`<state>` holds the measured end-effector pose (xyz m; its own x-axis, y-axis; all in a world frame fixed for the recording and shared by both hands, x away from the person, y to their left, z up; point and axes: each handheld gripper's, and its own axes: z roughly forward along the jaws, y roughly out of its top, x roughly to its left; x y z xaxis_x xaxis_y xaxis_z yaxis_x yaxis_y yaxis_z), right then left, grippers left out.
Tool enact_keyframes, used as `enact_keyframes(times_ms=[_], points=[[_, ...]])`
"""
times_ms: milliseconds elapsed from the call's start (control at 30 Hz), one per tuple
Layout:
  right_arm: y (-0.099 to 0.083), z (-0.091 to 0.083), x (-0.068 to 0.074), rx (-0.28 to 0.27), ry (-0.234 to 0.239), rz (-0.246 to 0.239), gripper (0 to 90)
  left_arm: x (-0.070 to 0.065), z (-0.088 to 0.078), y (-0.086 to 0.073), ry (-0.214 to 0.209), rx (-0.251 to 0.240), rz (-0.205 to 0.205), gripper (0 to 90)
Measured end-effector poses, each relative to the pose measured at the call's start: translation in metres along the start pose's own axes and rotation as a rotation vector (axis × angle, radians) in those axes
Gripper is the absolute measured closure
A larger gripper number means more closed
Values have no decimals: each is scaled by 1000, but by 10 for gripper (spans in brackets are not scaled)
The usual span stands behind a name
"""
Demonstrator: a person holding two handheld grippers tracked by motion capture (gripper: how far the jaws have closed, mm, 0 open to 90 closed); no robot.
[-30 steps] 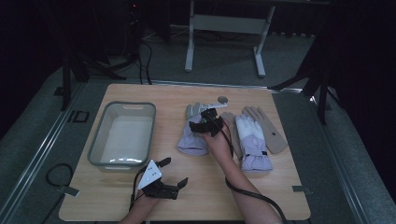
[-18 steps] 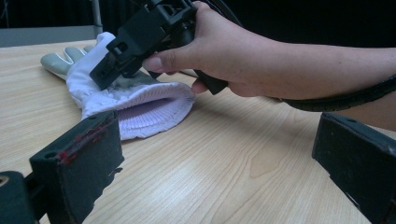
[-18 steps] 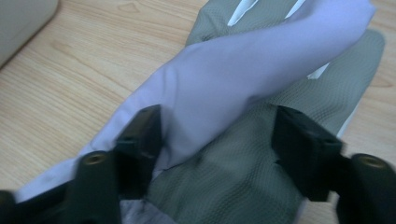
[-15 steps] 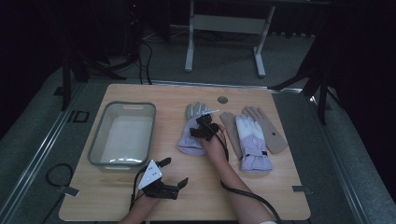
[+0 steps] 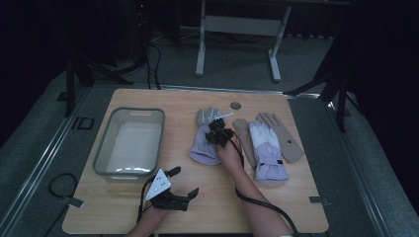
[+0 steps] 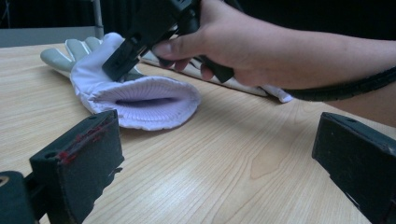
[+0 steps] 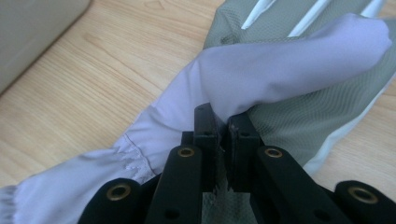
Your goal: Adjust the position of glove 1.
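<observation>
Right tool (image 7: 223, 126) pinching lavender glove (image 5: 206, 145) fabric (left tool (image 5: 182, 181) spread, idle).

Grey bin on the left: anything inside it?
The grey bin looks empty in the high view: only its pale bare floor shows. The strip along its near wall is hidden by the rim, so a small flat item there can't be excluded.

Both forearms were bare. Grippers black; left gripper (image 5: 181, 181) bore a grey three-cornered plate, right gripper (image 5: 219, 129) trailed a black cable.
</observation>
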<state>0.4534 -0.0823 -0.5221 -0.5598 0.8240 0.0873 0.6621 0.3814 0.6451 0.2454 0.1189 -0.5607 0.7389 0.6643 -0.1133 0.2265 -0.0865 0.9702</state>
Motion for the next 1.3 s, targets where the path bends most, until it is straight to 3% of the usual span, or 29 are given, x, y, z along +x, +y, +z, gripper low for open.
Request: enact_keyframes(times_ms=[100,200,400,567,733,1000,1300], points=[[0,-8,-1,-13,-15,-21,849,0,0,0,-2,-3,1,16],[-3,-32,-4,-46,0,-47,849,0,-1,0,-4,-5,0,16],[-11,-62,-10,-63,14,-83,849,0,-1,0,-2,-3,2,16],[-26,-89,-14,-86,-6,-130,849,0,0,0,2,-5,-2,16],[-50,-110,-18,-92,4,-126,848,0,0,0,2,-5,0,16],[-74,-106,-13,-56,-29,-176,846,0,0,0,3,-5,-1,16],[-82,-82,-16,-17,14,-169,836,0,0,0,-2,-6,0,16]])
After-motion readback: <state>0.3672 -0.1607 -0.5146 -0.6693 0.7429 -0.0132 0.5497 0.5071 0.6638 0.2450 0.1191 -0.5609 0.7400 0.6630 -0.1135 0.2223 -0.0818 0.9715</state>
